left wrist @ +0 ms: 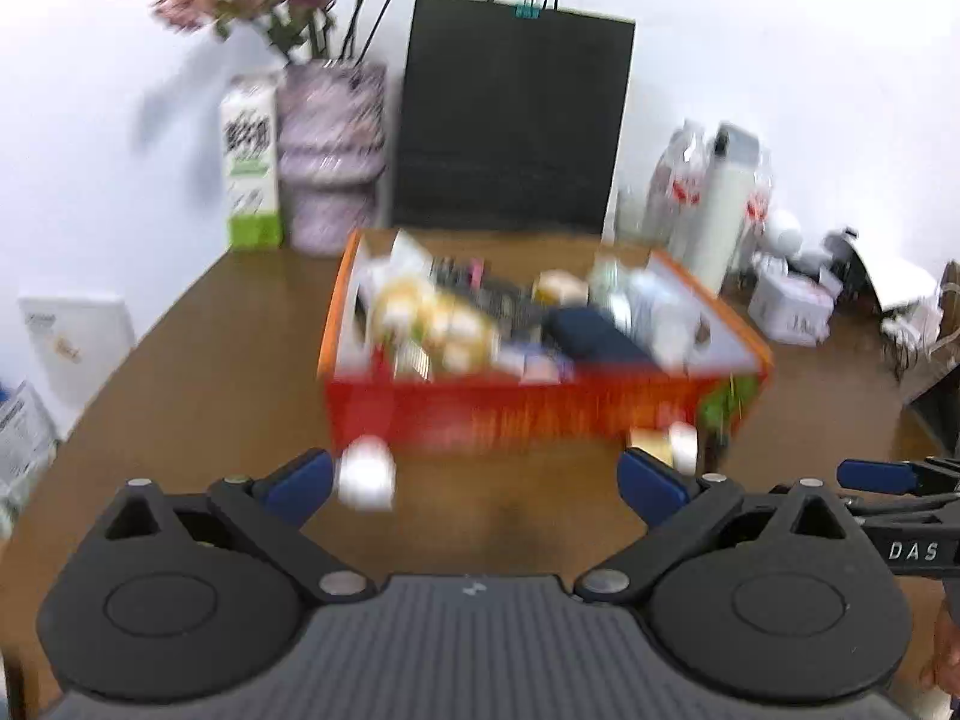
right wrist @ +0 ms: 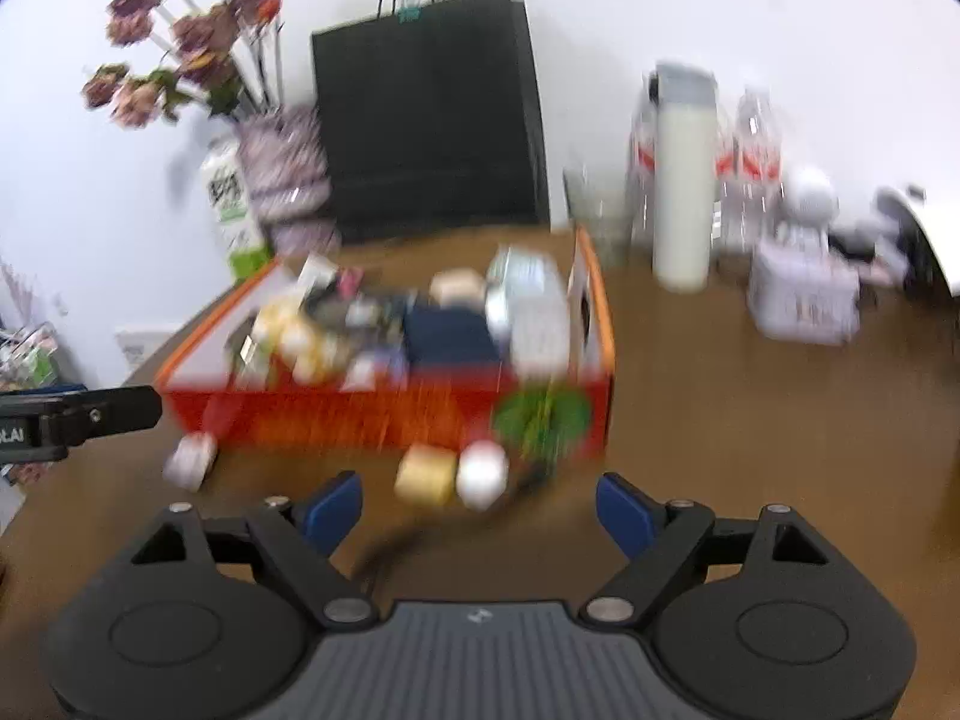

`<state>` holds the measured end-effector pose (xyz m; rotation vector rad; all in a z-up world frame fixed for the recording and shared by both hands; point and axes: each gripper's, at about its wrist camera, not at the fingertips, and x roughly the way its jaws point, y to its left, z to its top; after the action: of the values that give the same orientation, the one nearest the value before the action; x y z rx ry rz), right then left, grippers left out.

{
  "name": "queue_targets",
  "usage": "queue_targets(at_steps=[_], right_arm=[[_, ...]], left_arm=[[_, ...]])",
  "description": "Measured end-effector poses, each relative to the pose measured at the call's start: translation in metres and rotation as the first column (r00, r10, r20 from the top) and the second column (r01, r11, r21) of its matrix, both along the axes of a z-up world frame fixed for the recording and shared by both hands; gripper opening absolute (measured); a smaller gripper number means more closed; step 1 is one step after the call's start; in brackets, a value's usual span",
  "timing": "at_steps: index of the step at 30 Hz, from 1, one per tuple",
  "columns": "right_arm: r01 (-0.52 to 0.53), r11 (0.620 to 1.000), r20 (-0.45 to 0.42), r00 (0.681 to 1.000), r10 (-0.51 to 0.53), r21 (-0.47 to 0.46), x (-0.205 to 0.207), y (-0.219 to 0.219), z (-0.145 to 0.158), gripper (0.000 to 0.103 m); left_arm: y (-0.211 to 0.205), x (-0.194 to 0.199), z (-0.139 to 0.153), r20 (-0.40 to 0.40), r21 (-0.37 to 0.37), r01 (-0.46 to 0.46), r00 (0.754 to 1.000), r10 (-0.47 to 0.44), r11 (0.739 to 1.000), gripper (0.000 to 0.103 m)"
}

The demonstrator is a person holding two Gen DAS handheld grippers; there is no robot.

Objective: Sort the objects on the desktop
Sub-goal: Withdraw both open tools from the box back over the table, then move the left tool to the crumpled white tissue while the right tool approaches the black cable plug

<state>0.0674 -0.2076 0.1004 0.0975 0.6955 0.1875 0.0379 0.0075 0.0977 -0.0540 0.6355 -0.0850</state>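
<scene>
An orange box full of mixed small items stands mid-table. In front of it lie a small white box, a yellow block, a white round object and a green item. My left gripper is open and empty, the white box by its left finger. My right gripper is open and empty just short of the yellow block and white round object. Both views are blurred.
A black paper bag, a vase of flowers and a carton stand at the back. A white flask, bottles and a white box are at the right. A dark cable lies near my right gripper.
</scene>
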Motion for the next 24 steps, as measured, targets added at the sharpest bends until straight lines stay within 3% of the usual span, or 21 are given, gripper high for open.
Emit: queue_targets(at_steps=[6,10,12,15,17,20,24], right_arm=[[0.036,0.999,-0.043,0.998,-0.036,-0.012,-0.085,0.007,-0.041,0.085],[0.047,0.999,-0.027,0.999,-0.047,-0.003,-0.14,0.013,-0.057,0.089],[0.061,0.996,0.012,0.998,-0.06,-0.06,-0.165,0.022,-0.058,0.089],[0.055,0.995,0.063,0.997,-0.05,-0.085,-0.181,0.03,-0.056,0.091],[0.041,0.996,0.037,0.999,-0.038,-0.084,-0.18,0.032,-0.06,0.094],[0.072,0.987,0.07,0.996,-0.062,-0.147,-0.19,0.043,-0.068,0.097],[0.03,0.991,0.088,0.996,-0.018,-0.132,-0.196,0.052,-0.073,0.103]], left_arm=[[-0.004,-0.087,-0.057,-0.082,0.055,-0.03,0.996,0.035,0.998,0.103],[-0.007,-0.131,-0.072,-0.019,0.097,-0.046,0.999,0.048,0.994,0.103],[-0.011,-0.135,-0.077,-0.012,0.149,-0.056,0.998,0.058,0.987,0.103],[-0.01,-0.133,-0.077,-0.035,0.12,-0.056,0.998,0.061,0.991,0.103],[-0.01,-0.135,-0.078,-0.035,0.105,-0.06,0.997,0.064,0.993,0.103],[-0.009,-0.138,-0.08,-0.028,0.095,-0.056,0.998,0.059,0.994,0.103],[-0.009,-0.138,-0.08,-0.03,0.094,-0.051,0.998,0.054,0.994,0.103]])
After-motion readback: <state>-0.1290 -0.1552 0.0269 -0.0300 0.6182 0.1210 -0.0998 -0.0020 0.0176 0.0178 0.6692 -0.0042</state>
